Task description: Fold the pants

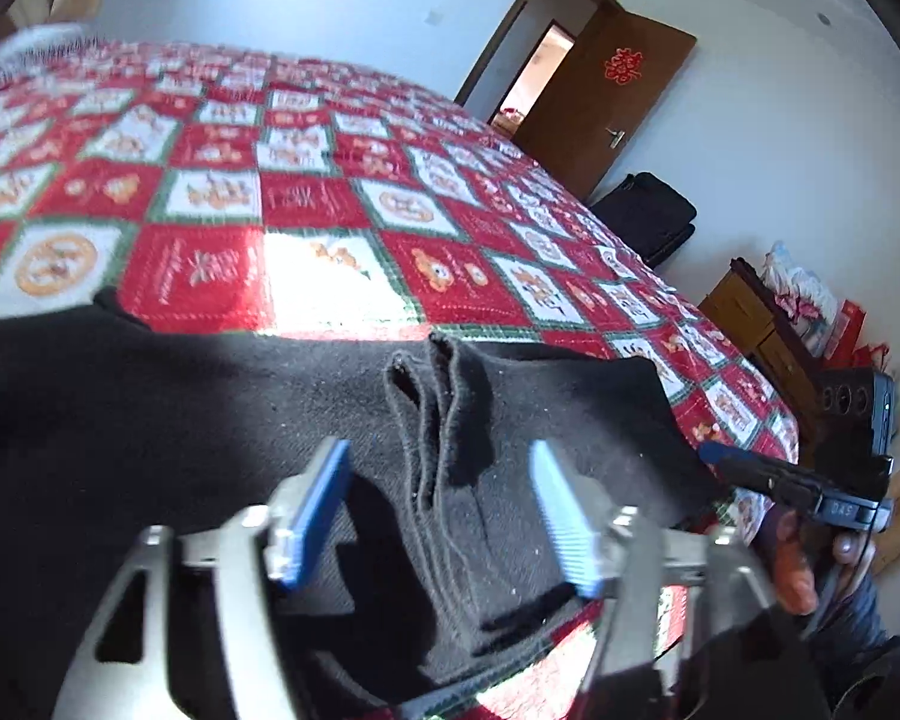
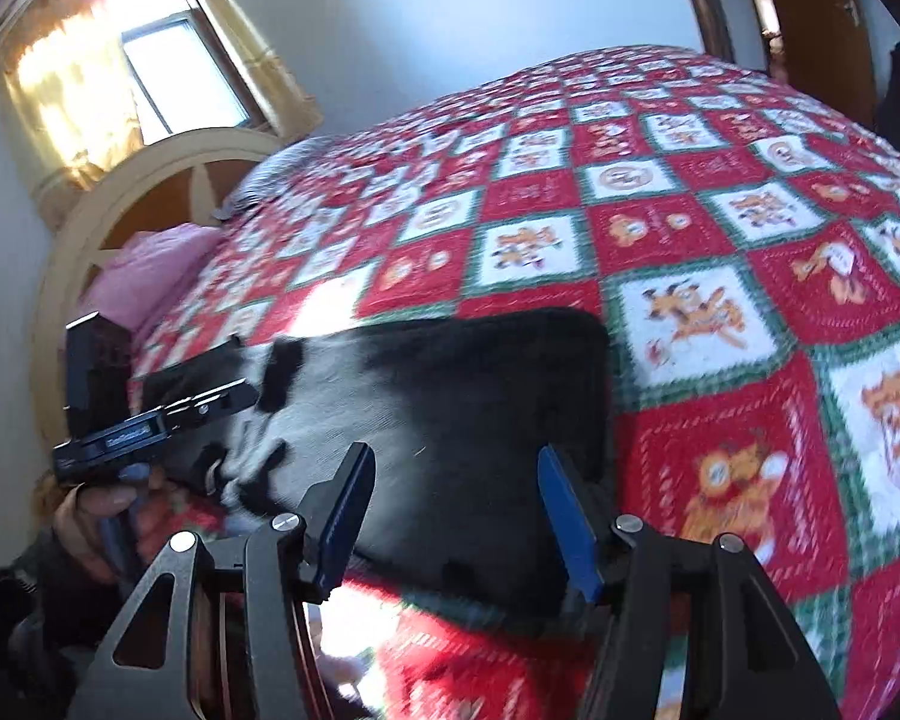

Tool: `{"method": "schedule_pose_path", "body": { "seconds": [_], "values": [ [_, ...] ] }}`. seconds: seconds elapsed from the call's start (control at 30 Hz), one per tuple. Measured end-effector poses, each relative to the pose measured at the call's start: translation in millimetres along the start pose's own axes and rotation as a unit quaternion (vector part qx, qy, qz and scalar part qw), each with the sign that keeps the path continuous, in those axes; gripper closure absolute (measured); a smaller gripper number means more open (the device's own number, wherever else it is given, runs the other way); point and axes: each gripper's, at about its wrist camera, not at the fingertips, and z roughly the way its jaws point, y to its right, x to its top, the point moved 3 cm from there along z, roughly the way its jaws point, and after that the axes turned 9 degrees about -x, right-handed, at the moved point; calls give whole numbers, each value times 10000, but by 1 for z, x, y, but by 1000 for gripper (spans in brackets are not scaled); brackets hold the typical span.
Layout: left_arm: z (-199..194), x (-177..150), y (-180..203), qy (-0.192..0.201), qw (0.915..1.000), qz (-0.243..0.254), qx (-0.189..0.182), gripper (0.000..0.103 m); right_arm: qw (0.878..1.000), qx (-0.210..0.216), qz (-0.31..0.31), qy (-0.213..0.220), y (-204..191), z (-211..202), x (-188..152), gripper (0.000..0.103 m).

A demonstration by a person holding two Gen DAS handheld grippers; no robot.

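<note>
The black pants (image 1: pixel 222 408) lie folded near the front edge of a bed with a red, white and green patchwork blanket (image 1: pixel 306 192). My left gripper (image 1: pixel 441 516) is open just above the pants, its blue pads either side of stacked fabric edges (image 1: pixel 432 420), empty. In the right wrist view the pants (image 2: pixel 462 420) lie as a black block on the blanket (image 2: pixel 720 228). My right gripper (image 2: pixel 456 516) is open above their near edge, empty. The left gripper (image 2: pixel 168 414) shows at the left there; the right gripper (image 1: pixel 798 480) shows at the right in the left wrist view.
A brown door (image 1: pixel 606 96) stands open at the far side. A black bag (image 1: pixel 648 210) and a wooden cabinet (image 1: pixel 750 318) stand by the wall. A curved headboard (image 2: pixel 126 198), a pink pillow (image 2: pixel 150 270) and a window (image 2: pixel 168 60) are at the bed's head.
</note>
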Motion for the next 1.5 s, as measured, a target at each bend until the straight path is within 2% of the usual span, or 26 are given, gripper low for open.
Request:
{"method": "schedule_pose_path", "body": {
  "seconds": [0.07, 0.2, 0.27, 0.33, 0.4, 0.5, 0.57, 0.67, 0.73, 0.8, 0.83, 0.87, 0.93, 1.03, 1.1, 1.23, 1.27, 1.33, 1.4, 1.5],
  "values": [
    [5, -8, 2, -145, 9995, 229, 187, 29, 9994, -176, -152, -250, -1, 9, -17, 44],
    [12, -14, 3, -205, 9971, 550, 478, 29, 9979, -438, -443, -202, -8, 11, -18, 44],
    [9, -13, 4, -237, 9960, 656, 565, 29, 9989, -313, -339, -76, -14, 1, -10, 44],
    [0, -10, 1, -145, 9972, 559, 483, 29, 9995, -92, -290, 87, -24, -2, 0, 44],
    [-13, -8, -5, -63, 9970, 529, 565, 29, 9986, -127, -469, 212, -44, 4, 14, 44],
    [-37, -8, -18, 66, 9954, 526, 795, 24, 9950, -180, -910, 377, -82, 24, 32, 44],
    [-55, -9, -29, 166, 9936, 489, 1006, 19, 9941, 11, -1028, 345, -108, 41, 41, 44],
    [-82, -12, -51, 298, 9865, 506, 1531, 12, 9919, 308, -1205, 252, -143, 67, 47, 44],
    [-96, -13, -65, 372, 9817, 447, 1812, 11, 9902, 267, -1367, 107, -159, 90, 45, 44],
    [-110, -15, -79, 451, 9777, 347, 2020, 11, 9889, 184, -1458, -214, -167, 117, 38, 44],
    [-114, -16, -84, 467, 9761, 319, 2099, 11, 9882, 102, -1519, -159, -169, 123, 36, 44],
    [-119, -16, -89, 484, 9736, 287, 2214, 11, 9863, 19, -1647, -6, -173, 121, 34, 44],
    [-127, -17, -99, 511, 9696, 230, 2384, 11, 9845, -85, -1753, -16, -177, 114, 32, 44],
    [-134, -18, -114, 567, 9673, 9, 2471, 11, 9859, 81, -1670, -8, -180, 95, 25, 44],
    [-137, -19, -122, 613, 9665, -80, 2492, 11, 9827, 146, -1848, 12, -185, 83, 13, 44],
    [-143, -20, -130, 583, 9653, -125, 2544, 11, 9726, -127, -2294, -365, -189, 94, -22, 44],
    [-145, -21, -132, 606, 9653, -136, 2537, 11, 9718, -147, -2348, -181, -189, 93, -27, 44],
    [-152, -20, -136, 630, 9636, -131, 2594, 11, 9697, -198, -2430, -142, -191, 93, -30, 44],
    [-167, -18, -142, 774, 9584, -46, 2746, 11, 9704, -115, -2402, -196, -192, 90, -27, 44],
    [-194, -18, -163, 961, 9482, -138, 3025, 6, 9801, 292, -1965, -23, -183, 79, -18, 44]
  ]
}}
